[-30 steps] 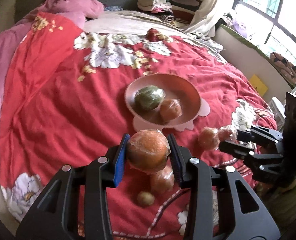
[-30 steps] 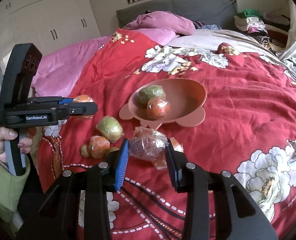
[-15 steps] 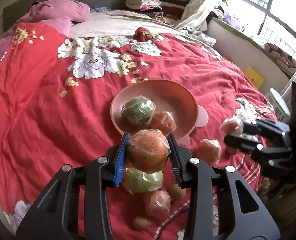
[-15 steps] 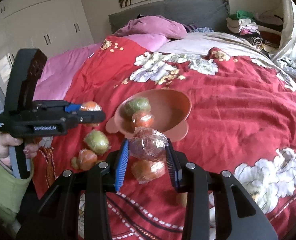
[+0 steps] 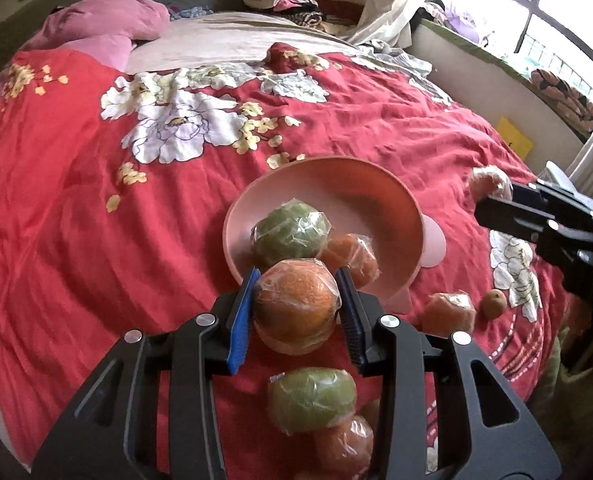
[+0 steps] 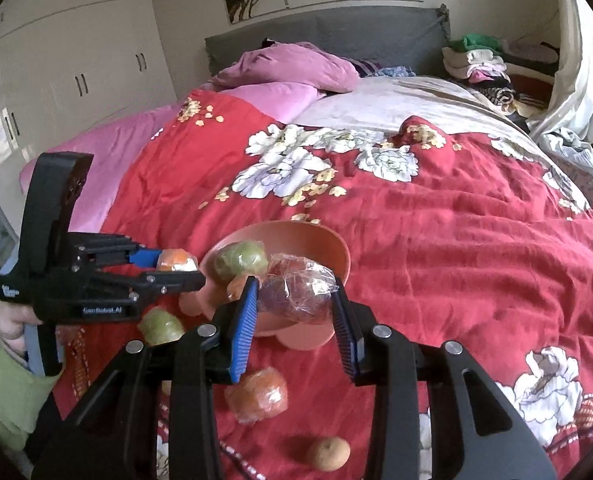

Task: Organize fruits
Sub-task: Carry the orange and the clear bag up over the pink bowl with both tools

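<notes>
While clamped in the left claw (image 5: 296, 314), the orange (image 5: 294, 306) hangs beside the bowl (image 5: 376, 204).

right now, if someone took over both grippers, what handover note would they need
Left gripper: shut on a wrapped orange, held at the near rim of the pink bowl.
Right gripper: shut on a wrapped dark red fruit, also at the bowl.
Done: a wrapped green fruit and a small orange fruit lie in the bowl.
Left: drop both held fruits in, then collect those loose on the red bedspread: a green one, wrapped orange ones, and a small brown fruit.
</notes>
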A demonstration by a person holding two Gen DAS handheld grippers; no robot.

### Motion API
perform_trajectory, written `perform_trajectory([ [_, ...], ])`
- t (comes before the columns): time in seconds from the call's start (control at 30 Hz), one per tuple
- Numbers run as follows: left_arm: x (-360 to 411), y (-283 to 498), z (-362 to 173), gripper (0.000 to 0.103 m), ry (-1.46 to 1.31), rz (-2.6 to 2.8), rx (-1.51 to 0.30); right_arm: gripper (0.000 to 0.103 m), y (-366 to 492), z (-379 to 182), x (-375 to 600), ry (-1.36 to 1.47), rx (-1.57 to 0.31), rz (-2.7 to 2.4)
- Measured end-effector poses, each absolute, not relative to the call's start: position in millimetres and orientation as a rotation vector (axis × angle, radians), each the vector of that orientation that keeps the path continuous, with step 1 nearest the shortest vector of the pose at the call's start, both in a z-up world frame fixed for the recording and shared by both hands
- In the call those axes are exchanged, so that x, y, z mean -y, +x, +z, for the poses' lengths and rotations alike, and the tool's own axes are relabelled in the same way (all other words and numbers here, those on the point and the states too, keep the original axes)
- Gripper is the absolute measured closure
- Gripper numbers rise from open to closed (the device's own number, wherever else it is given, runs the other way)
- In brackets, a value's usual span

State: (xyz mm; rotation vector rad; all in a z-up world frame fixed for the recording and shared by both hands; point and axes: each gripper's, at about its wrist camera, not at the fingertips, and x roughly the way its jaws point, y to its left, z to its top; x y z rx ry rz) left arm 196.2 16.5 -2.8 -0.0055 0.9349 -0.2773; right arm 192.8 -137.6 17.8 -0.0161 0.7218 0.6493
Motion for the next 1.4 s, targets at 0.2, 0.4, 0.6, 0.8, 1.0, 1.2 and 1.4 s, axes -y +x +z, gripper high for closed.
perform_trajectory([
  [0.2, -7.9, 204.1, -10.0, 0.072, 0.019, -0.302, -0.945, 0.069, 205.4, 14.6, 126.2, -0.045, -0.744, 0.673],
  [0.4, -6.1, 206.0, -14.8, 0.072, 0.023, -0.308, -0.953, 0.069, 216.3, 10.0, 113.9, -0.08, -0.763, 0.687],
  [0.6, -7.4, 209.2, -16.6, 0.072, 0.013, -0.31, -0.953, 0.069, 227.6, 9.0, 105.9, -0.144, -0.78, 0.699],
  [0.8, -8.9, 210.4, -17.1, 0.072, 0.007, -0.313, -0.951, 0.069, 241.6, 2.9, 95.2, -0.207, -0.814, 0.705],
  [1.0, -9.9, 211.2, -18.3, 0.072, 0.004, -0.319, -0.952, 0.069, 252.8, -4.0, 81.6, -0.288, -0.861, 0.708],
  [1.2, -10.3, 211.9, -18.3, 0.072, 0.001, -0.317, -0.952, 0.069, 261.8, -5.3, 67.0, -0.358, -0.891, 0.717],
  [1.4, -10.7, 212.0, -18.2, 0.072, -0.003, -0.319, -0.952, 0.069, 269.4, -14.9, 59.7, -0.407, -0.943, 0.711],
])
